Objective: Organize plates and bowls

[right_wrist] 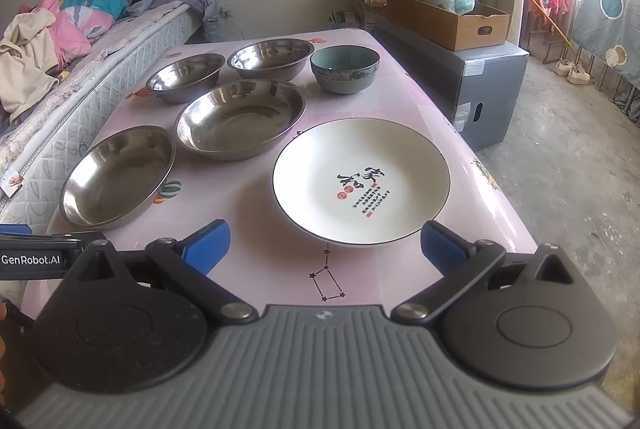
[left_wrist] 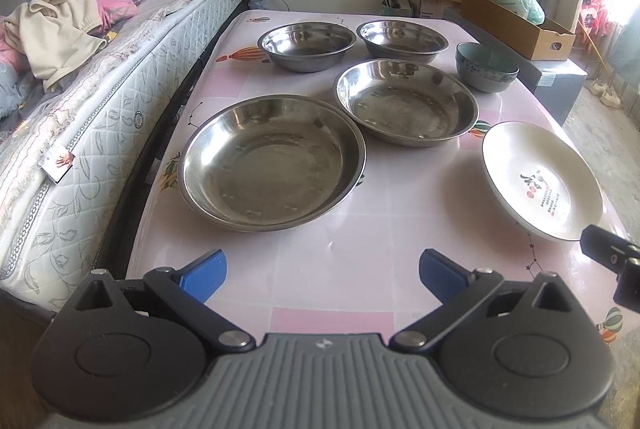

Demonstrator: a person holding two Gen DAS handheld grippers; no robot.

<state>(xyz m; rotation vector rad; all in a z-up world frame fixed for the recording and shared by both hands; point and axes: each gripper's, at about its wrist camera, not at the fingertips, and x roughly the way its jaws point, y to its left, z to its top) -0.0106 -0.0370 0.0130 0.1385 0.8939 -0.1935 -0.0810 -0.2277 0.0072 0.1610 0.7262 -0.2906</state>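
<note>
Presently we find the table (right_wrist: pixel 256 269) filling the centre of both views, with the bed (left_wrist: pixel 120 101) along the left of each frame. Six pieces stand on the table, each apart from the others. The near steel pan (left_wrist: pixel 272 161) sits centre-left in the left view; the far steel pan (left_wrist: pixel 407 101) lies above and right of it. The white plate (right_wrist: pixel 362 181) sits centre-right in the right view. Two steel bowls occupy the upper centre, the left bowl (left_wrist: pixel 307 45) and the right bowl (left_wrist: pixel 402 39), with the blue bowl (right_wrist: pixel 345 68) right of them.

The left gripper (left_wrist: pixel 322 275) hangs at the bottom of its frame, fingers spread wide and empty. The right gripper (right_wrist: pixel 325 245) likewise stands released, just short of the plate's near rim.

We judge nothing yet stacked. For a sound first pick we advise taking a rim squarely between the pads, lifting level, and nesting like into like: pan into pan, bowl into bowl.
</note>
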